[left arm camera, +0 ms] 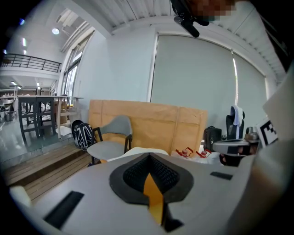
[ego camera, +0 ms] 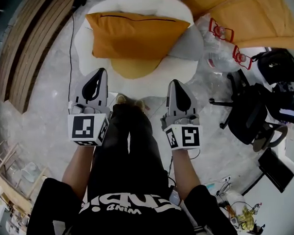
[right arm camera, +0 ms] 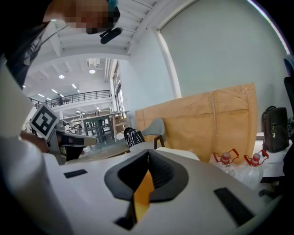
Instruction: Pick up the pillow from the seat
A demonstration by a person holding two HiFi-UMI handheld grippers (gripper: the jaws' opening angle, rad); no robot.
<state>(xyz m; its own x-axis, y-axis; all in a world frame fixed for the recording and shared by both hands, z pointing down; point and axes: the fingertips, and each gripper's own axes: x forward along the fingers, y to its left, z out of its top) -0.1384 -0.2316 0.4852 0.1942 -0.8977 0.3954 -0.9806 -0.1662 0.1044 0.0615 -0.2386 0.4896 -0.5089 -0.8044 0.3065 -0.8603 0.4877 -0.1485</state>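
We can read very little. At six o'clock in the head view, the person's black shirt (ego camera: 126,208) carries white lettering, upside down to us. One small line looks like "WIND"; the rest is unclear. The cubes on the left gripper (ego camera: 100,73) and right gripper (ego camera: 175,83) show square coded patterns, not letters.

Bright, even indoor light throws only soft, faint shadows. Overhead, small round white ceiling lamps (left arm camera: 55,31) glow without glare. All views bulge fisheye-style, their corners going black. The gripper views' near foreground is softly blurred.
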